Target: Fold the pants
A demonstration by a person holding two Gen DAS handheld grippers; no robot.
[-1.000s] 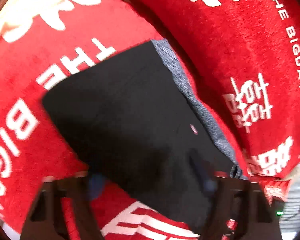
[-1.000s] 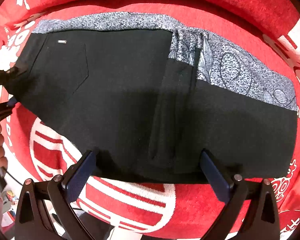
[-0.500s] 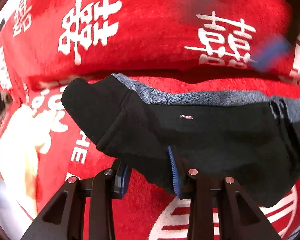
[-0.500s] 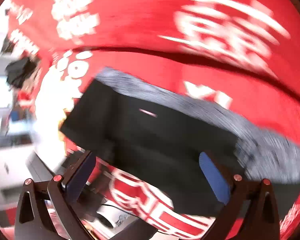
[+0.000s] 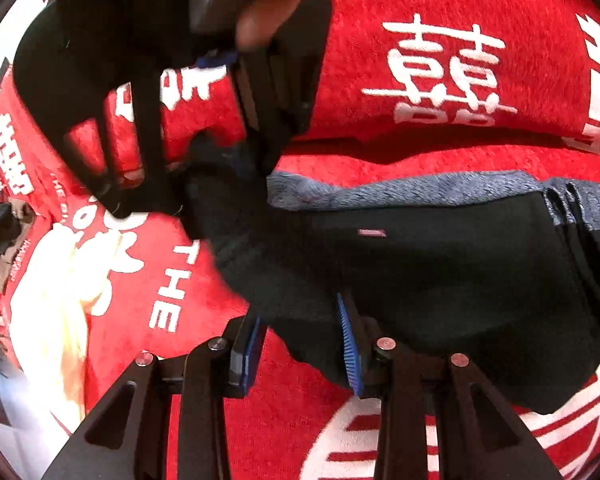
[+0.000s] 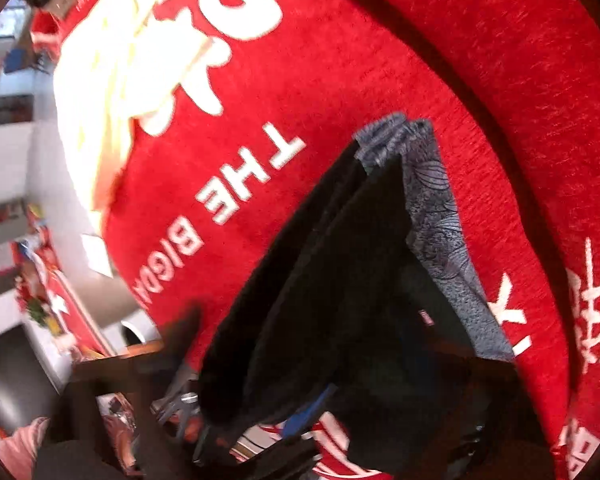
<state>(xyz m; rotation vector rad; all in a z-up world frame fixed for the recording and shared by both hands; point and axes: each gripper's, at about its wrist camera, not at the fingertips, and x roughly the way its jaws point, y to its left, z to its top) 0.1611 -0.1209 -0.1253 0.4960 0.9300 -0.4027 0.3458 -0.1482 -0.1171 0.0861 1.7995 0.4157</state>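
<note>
The black pants [image 5: 440, 280] with a grey patterned waistband [image 5: 380, 192] lie on a red blanket [image 5: 440, 20] with white lettering. My left gripper [image 5: 300, 340] is shut on the near edge of the pants, with black cloth between its blue pads [image 5: 349, 344]. My right gripper [image 5: 236, 160] shows in the left wrist view, reaching down onto the far corner of the pants; its fingers seem to pinch the cloth. In the right wrist view the pants [image 6: 340, 280] hang folded and blurred close to the lens, and the gripper's own fingers are hidden.
The red blanket [image 6: 340, 80] covers the whole surface and rises in a fold behind the pants. A cream cloth [image 5: 60, 280] lies at the left. Room clutter [image 6: 20, 280] shows beyond the blanket's edge.
The right gripper has swung over to the left end of the pants and come down on the far corner. The left gripper holds the near edge as before.
</note>
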